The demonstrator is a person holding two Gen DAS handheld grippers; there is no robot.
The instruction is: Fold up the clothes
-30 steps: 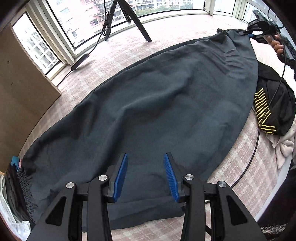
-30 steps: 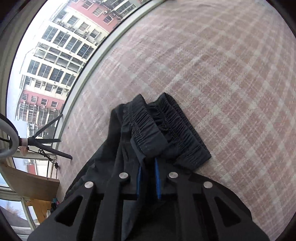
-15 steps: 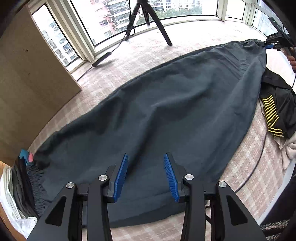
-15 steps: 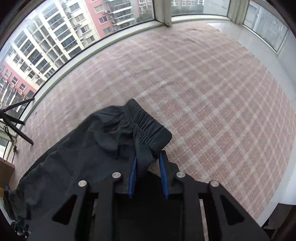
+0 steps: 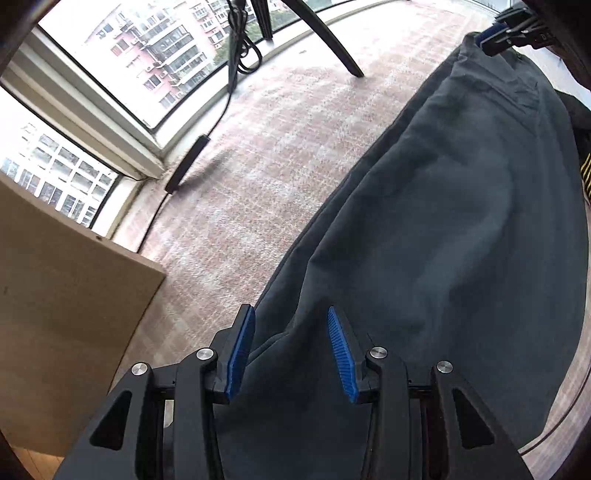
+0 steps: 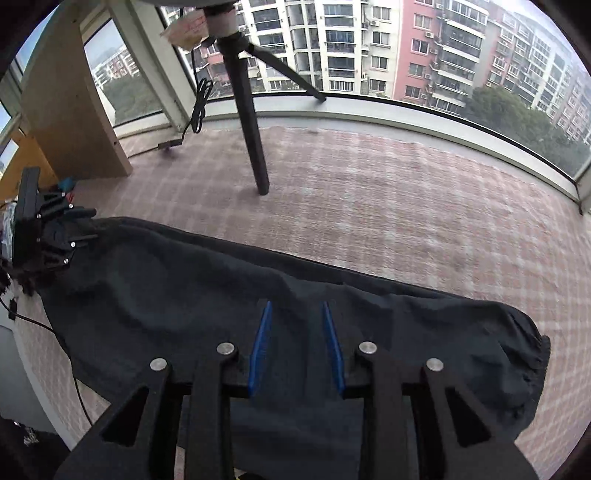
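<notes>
Dark grey trousers (image 5: 443, 221) lie stretched flat on the pink plaid carpet. My left gripper (image 5: 290, 310) hovers open over their long edge near one end, and the cloth's border runs under the gap between the blue pads. In the right wrist view the same gripper (image 6: 74, 236) shows at the trousers' far left end. My right gripper (image 6: 296, 303) hangs open above the trousers (image 6: 184, 288), holding nothing, with the gathered elastic waistband (image 6: 532, 354) lying free to its right. It also appears as a small right gripper (image 5: 495, 35) at the garment's far end.
A black tripod leg (image 6: 251, 129) stands on the carpet behind the trousers. A light wooden panel (image 5: 55, 314) rises at the left by the windows. A cable with a black block (image 5: 186, 164) lies along the sill. A black garment with yellow stripes (image 5: 585, 173) sits beyond the trousers' right edge.
My right gripper let go of the elastic waistband, opened and swung round over the trousers. My left gripper slid sideways to the trousers' long edge, still open.
</notes>
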